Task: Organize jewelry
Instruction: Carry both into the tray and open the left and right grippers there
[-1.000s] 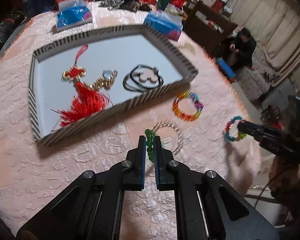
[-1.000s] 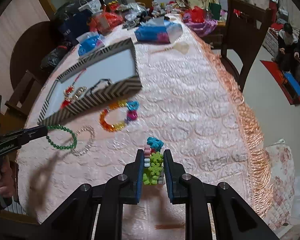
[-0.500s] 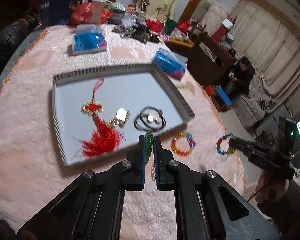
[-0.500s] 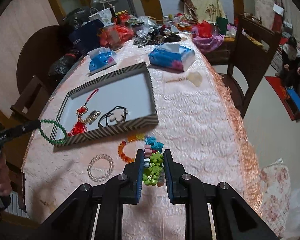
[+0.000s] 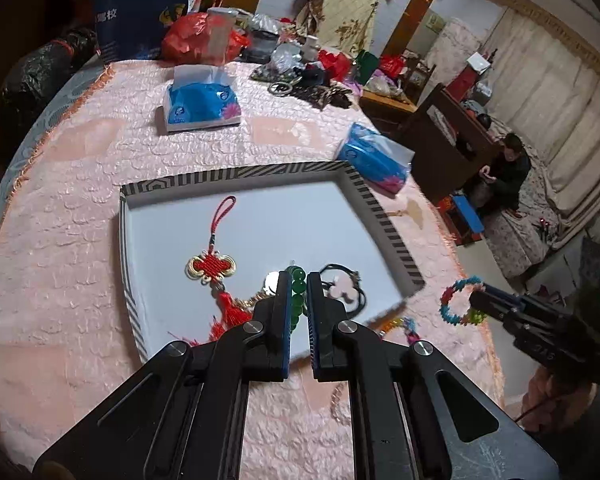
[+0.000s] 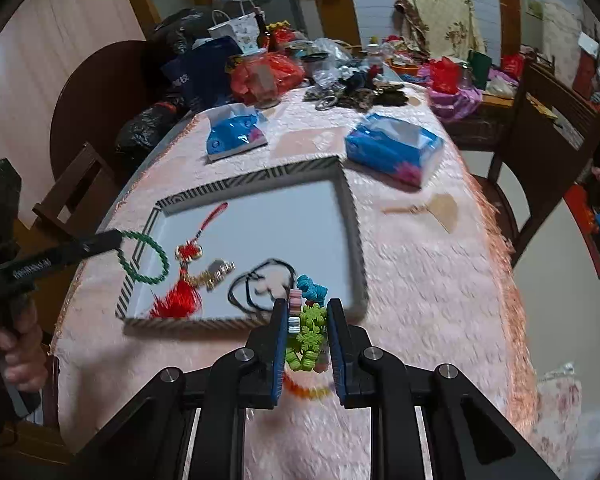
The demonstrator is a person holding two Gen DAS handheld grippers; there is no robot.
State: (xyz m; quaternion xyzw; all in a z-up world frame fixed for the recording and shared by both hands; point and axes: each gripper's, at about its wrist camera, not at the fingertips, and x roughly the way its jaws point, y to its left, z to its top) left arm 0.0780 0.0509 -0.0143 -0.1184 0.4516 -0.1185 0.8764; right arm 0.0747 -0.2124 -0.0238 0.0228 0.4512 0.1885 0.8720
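Left tongs [image 5: 298, 292]: clamped on green bead bracelet [image 5: 299, 280], hanging over tray's near edge.
Right tongs [image 6: 309, 322]: gripping colourful bracelet [image 6: 306, 320], short of tray.
Tray [image 6: 352, 216]: at 12 o'clock from both; left hand nearer.

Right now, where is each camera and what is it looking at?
Left wrist: on the left gripper, looking down at the tray; its fingers pinch green beads.
Right wrist: on the right gripper, same way; its fingers hold a colourful bracelet.
Both share the tray and the red tassel.
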